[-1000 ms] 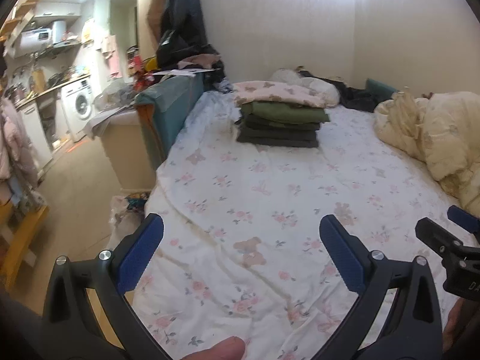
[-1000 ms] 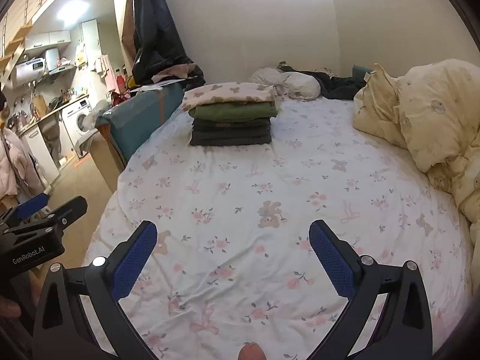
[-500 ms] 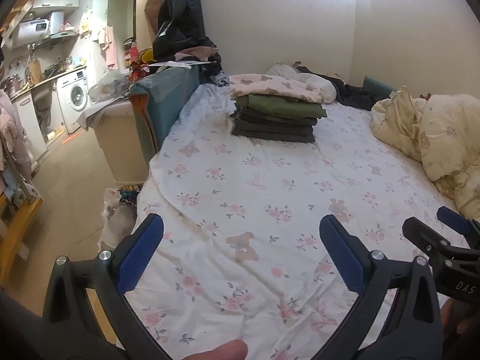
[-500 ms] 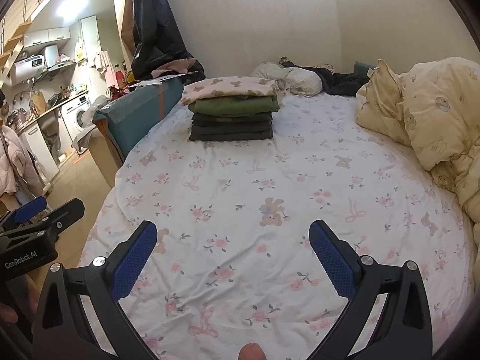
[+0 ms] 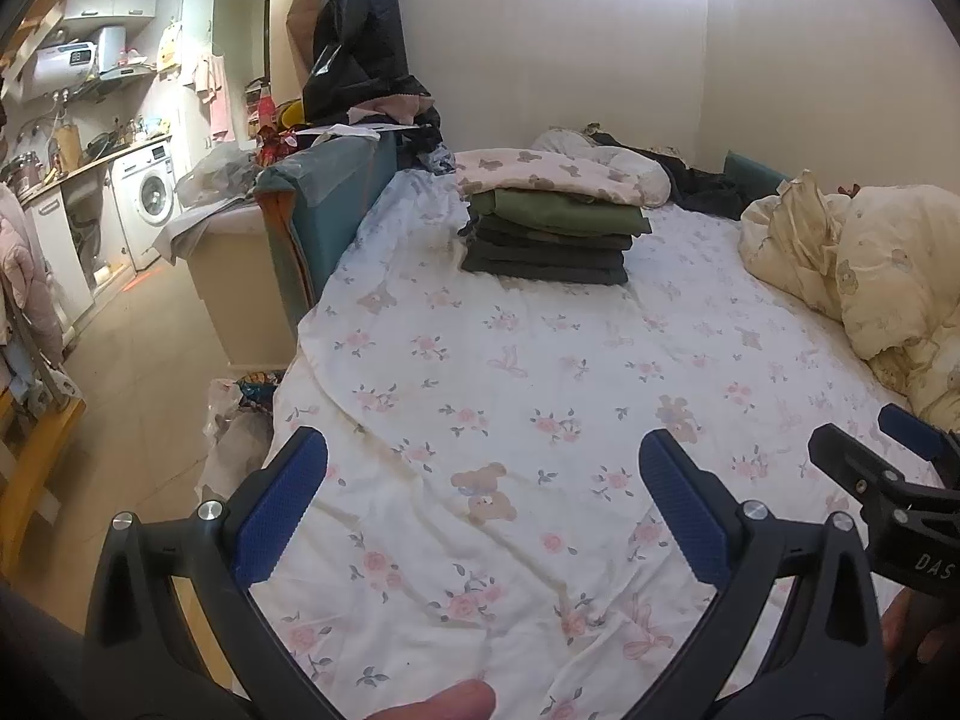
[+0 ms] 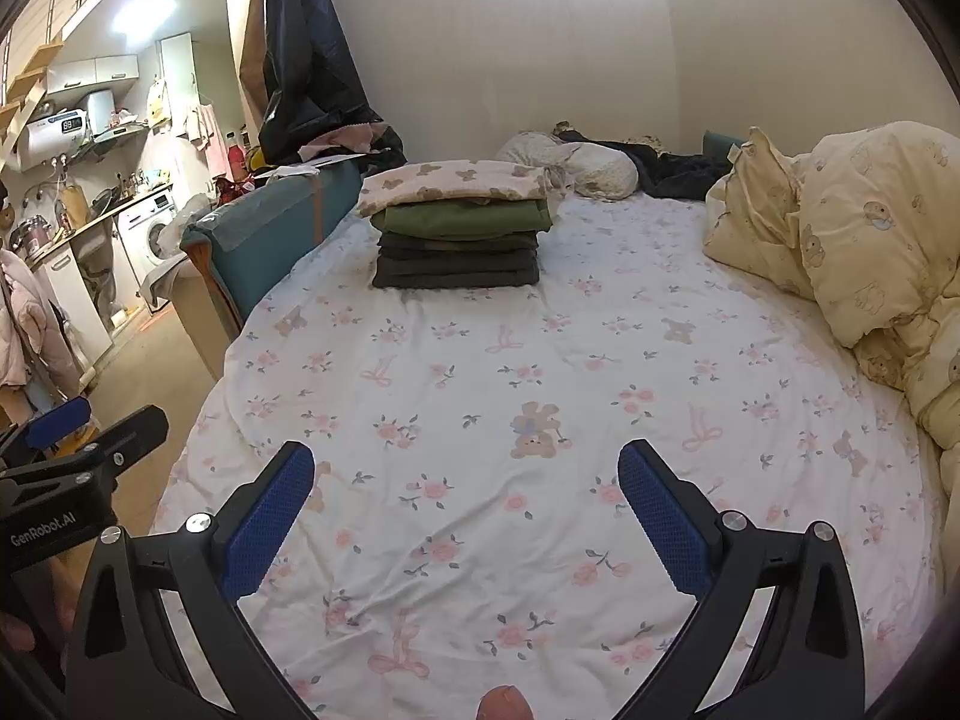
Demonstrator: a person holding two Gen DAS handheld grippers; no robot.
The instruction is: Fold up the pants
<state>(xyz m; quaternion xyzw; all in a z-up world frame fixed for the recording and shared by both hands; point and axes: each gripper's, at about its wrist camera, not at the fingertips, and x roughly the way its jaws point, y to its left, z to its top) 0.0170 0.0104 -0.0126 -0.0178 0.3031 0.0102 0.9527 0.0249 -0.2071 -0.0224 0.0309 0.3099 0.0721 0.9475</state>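
A stack of folded pants [image 5: 549, 234] sits at the far end of the bed, dark grey pairs below, an olive pair above, a pink bear-print piece on top; it also shows in the right wrist view [image 6: 459, 228]. My left gripper [image 5: 480, 498] is open and empty above the near part of the floral sheet [image 5: 510, 396]. My right gripper [image 6: 465, 498] is open and empty over the same sheet [image 6: 540, 372]. Each gripper shows at the edge of the other's view: the right one [image 5: 882, 456], the left one [image 6: 84, 426]. No loose pants lie between the fingers.
A cream bear-print duvet [image 6: 852, 240] is heaped along the bed's right side. Pillows and dark clothes [image 6: 606, 162] lie at the head. A teal bed end [image 5: 324, 210] with clutter stands left. Beyond it are the floor, a washing machine [image 5: 150, 204] and kitchen shelves.
Both grippers stayed open and empty. The left view swung slightly, bringing the stack a little nearer and more central. The right view barely shifted.
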